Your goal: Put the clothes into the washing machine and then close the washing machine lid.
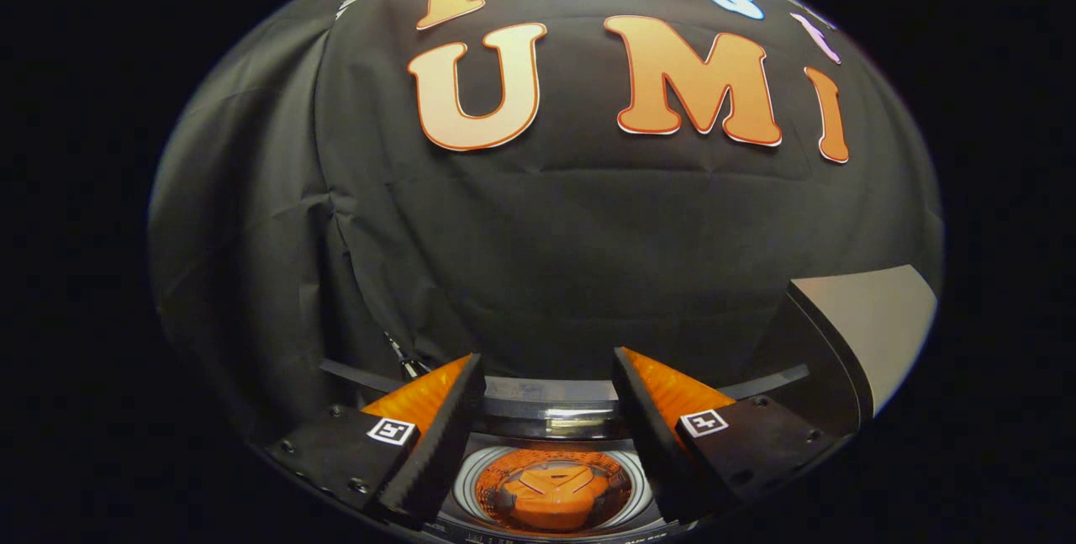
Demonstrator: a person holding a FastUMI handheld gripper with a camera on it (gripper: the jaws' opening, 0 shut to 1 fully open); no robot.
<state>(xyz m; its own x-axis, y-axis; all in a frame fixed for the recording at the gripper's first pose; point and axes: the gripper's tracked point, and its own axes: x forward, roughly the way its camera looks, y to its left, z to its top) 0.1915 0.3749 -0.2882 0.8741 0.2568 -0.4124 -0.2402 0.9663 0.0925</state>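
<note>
The gripper (548, 376) is open, its two fingers spread wide with nothing between them. Below and between the fingers I look down into the washing machine's round drum opening (551, 485), ringed by a pale rim (465, 487). An orange garment (555, 493) lies inside the drum. The machine's back edge (551, 399) runs between the fingertips. To the right, beyond the right finger, the raised lid (874, 334) stands up, its pale face showing.
The booth's black cloth wall (546, 258) hangs close behind the machine and wraps round to the left. A thin dark bar (361, 376) crosses behind the left finger.
</note>
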